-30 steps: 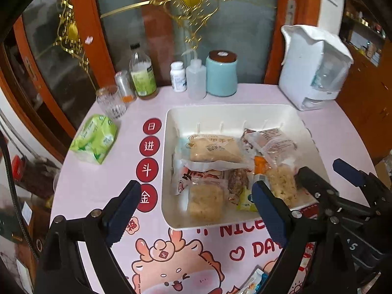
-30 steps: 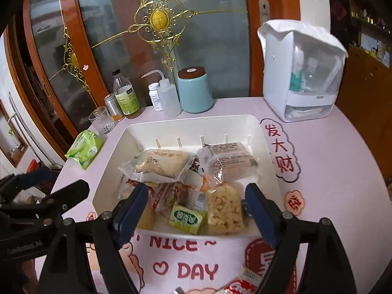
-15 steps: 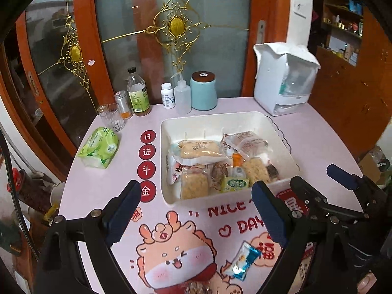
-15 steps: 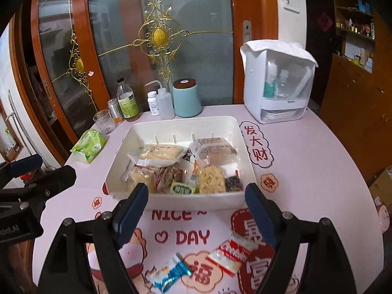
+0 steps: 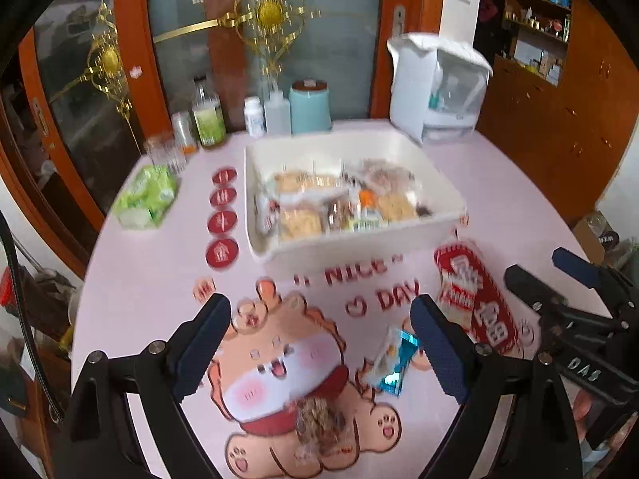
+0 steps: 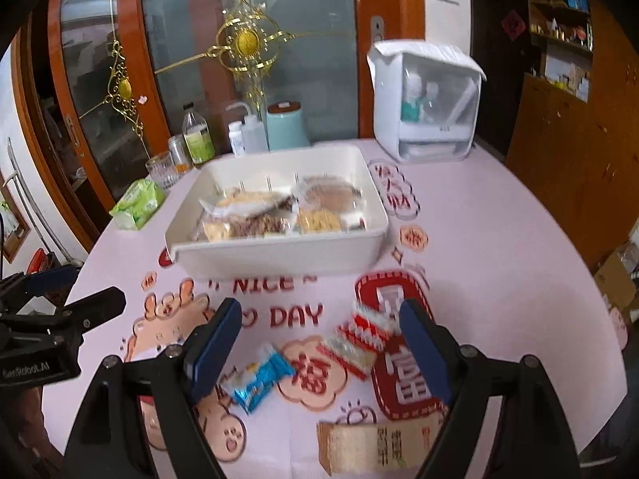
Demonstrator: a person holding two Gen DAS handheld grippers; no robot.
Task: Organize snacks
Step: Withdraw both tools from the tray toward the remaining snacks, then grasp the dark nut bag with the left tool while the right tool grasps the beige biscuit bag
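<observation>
A white tray (image 5: 359, 249) (image 6: 275, 257) holding several wrapped snacks stands mid-table. Loose snacks lie in front of it: a blue packet (image 5: 393, 363) (image 6: 259, 377), a red-and-white packet (image 5: 457, 299) (image 6: 359, 337), a brown crumbly snack in clear wrap (image 5: 319, 423) and a tan printed packet (image 6: 375, 445). My left gripper (image 5: 319, 349) is open and empty above the table's front part. My right gripper (image 6: 317, 351) is open and empty over the blue and red-and-white packets; it also shows at the right of the left wrist view (image 5: 559, 275).
Bottles, a teal canister (image 5: 310, 105) and a glass (image 6: 161, 169) line the back edge. A white storage box (image 6: 425, 99) stands back right, a green tissue pack (image 5: 145, 197) at left. The round table drops off at left and right.
Both grippers have pulled back from the tray toward the table's near edge, staying open. The loose packets in front of the tray have come into view.
</observation>
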